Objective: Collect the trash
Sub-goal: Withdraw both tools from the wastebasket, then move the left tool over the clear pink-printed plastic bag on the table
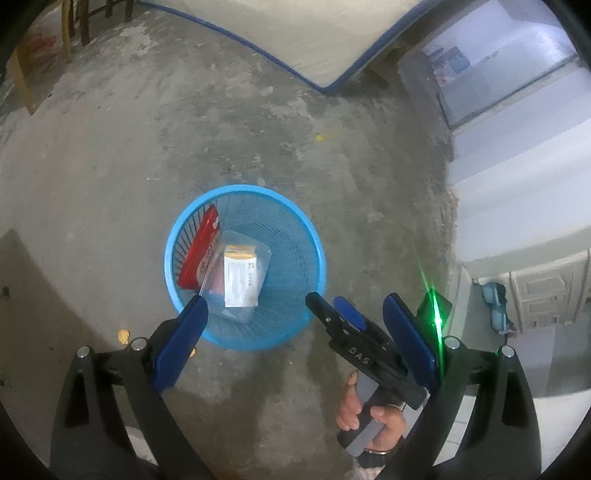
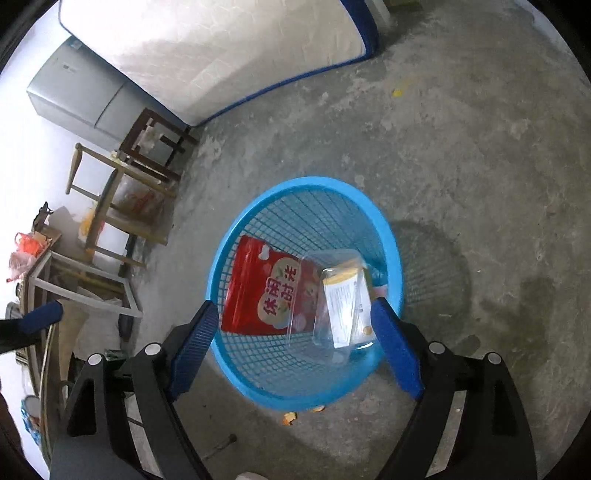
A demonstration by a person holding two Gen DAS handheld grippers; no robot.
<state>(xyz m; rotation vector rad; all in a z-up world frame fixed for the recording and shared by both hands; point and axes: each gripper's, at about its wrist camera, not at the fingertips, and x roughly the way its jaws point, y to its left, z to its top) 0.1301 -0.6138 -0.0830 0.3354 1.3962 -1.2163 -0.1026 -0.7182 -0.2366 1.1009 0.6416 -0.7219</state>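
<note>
A blue mesh waste basket (image 1: 295,229) stands on the concrete floor; it also shows in the right wrist view (image 2: 321,188). Inside lie a red snack bag (image 1: 199,254) (image 2: 266,291) and a clear plastic box with a white and yellow label (image 1: 242,275) (image 2: 343,306). My left gripper (image 1: 295,306) is open and empty, above the basket's near rim. My right gripper (image 2: 295,312) is open and empty, directly over the basket. The right gripper also shows in the left wrist view (image 1: 334,301), held by a hand.
A white mattress with blue trim (image 1: 314,33) (image 2: 207,48) lies at the far side. Wooden chairs and a stool (image 2: 122,177) stand left, by a grey fridge (image 2: 74,96). Orange scraps (image 2: 290,417) (image 1: 123,335) lie on the floor near the basket.
</note>
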